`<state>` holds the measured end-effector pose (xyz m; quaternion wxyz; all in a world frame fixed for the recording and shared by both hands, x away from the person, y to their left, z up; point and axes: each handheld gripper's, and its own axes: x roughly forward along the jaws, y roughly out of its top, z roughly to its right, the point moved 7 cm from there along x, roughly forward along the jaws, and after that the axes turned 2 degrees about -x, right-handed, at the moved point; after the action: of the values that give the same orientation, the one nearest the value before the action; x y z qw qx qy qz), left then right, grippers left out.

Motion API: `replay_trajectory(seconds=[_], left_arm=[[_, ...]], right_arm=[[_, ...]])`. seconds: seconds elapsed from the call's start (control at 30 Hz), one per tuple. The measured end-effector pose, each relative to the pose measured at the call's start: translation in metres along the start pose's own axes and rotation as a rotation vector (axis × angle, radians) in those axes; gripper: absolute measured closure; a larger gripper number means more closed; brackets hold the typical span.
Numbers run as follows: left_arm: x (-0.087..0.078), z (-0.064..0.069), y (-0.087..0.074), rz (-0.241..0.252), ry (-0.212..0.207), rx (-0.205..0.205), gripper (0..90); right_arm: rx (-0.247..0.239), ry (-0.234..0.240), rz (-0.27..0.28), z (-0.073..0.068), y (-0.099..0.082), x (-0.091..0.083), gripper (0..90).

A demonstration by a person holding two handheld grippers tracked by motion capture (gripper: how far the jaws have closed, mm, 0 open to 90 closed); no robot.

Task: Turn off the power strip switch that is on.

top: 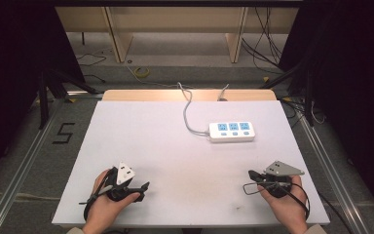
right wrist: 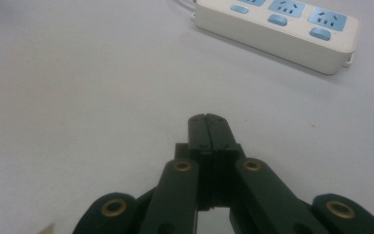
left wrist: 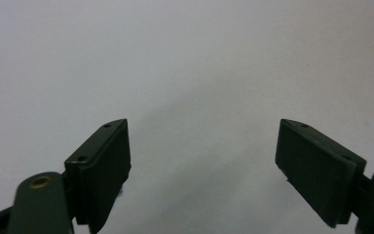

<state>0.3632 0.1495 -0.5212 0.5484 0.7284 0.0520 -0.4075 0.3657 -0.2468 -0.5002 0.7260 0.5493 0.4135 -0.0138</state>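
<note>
A white power strip (top: 232, 131) with three blue sockets lies on the white table (top: 141, 141), right of centre, its grey cord (top: 189, 114) running off the far edge. The right gripper view looks at the power strip (right wrist: 277, 27) from close by. My left gripper (top: 145, 185) rests near the front left, held in a hand, its jaws wide apart over bare table (left wrist: 204, 161). My right gripper (top: 251, 174) sits at the front right, pointing left, its jaws pressed together with nothing between them (right wrist: 207, 119).
Beyond the table's far edge are wooden furniture legs (top: 121, 39) and loose cables (top: 268, 44) on the floor. A metal rail (top: 34, 146) runs along each side of the table. A "5" mark (top: 64, 132) is on the floor at left.
</note>
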Motion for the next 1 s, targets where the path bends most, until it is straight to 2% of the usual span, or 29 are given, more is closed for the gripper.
replay_trajectory(seconds=[1.0], left_arm=[[0.000,0.002,0.001,0.000,0.004,0.011,20.6]], right_arm=[[-0.003,-0.005,-0.018,0.008,0.027,0.016,90.0]])
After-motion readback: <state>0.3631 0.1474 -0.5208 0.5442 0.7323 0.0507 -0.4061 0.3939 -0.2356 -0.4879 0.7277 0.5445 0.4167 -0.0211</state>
